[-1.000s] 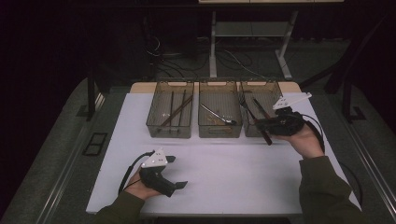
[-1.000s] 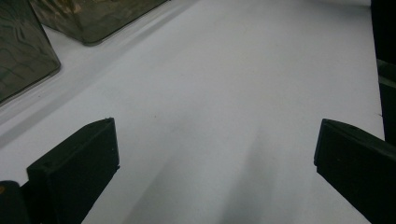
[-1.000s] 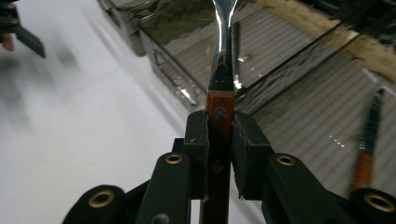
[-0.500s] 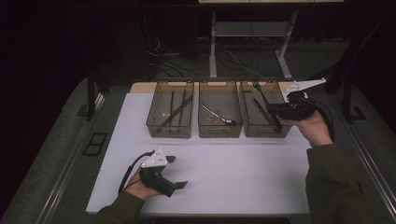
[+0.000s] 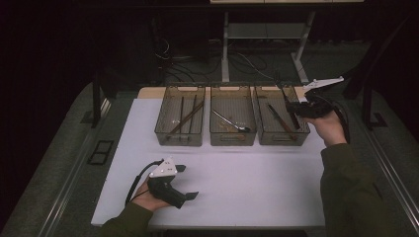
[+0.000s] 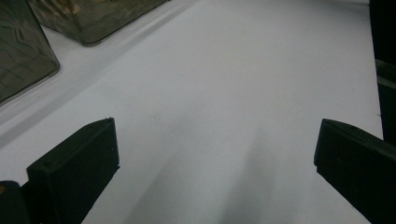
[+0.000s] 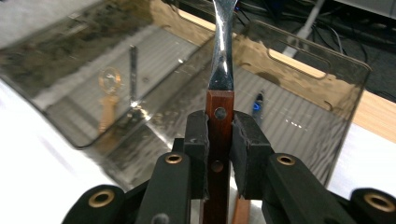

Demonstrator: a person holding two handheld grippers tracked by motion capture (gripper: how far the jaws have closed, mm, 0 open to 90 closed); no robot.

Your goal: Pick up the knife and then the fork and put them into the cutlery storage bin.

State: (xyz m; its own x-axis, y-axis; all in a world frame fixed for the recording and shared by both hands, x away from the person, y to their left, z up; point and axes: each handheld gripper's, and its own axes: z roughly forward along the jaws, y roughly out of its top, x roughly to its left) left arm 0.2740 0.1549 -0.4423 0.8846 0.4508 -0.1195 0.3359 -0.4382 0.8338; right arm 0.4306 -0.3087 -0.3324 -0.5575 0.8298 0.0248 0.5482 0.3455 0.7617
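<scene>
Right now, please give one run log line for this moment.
right tool: shut on wooden-handled utensil | over right bin | left tool: open, empty, above white table

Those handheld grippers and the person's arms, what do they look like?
Each gripper, left and right, is black with two blocky black fingers, a grey three-cornered plate on top and a trailing black cable. Brass-coloured rivets dot the right one's joints. The sleeves are dark olive green.

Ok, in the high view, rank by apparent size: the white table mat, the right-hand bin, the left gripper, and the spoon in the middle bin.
1. White table mat
2. Right-hand bin
3. Left gripper, though it sits nearer the camera, which flatters it
4. Spoon
</scene>
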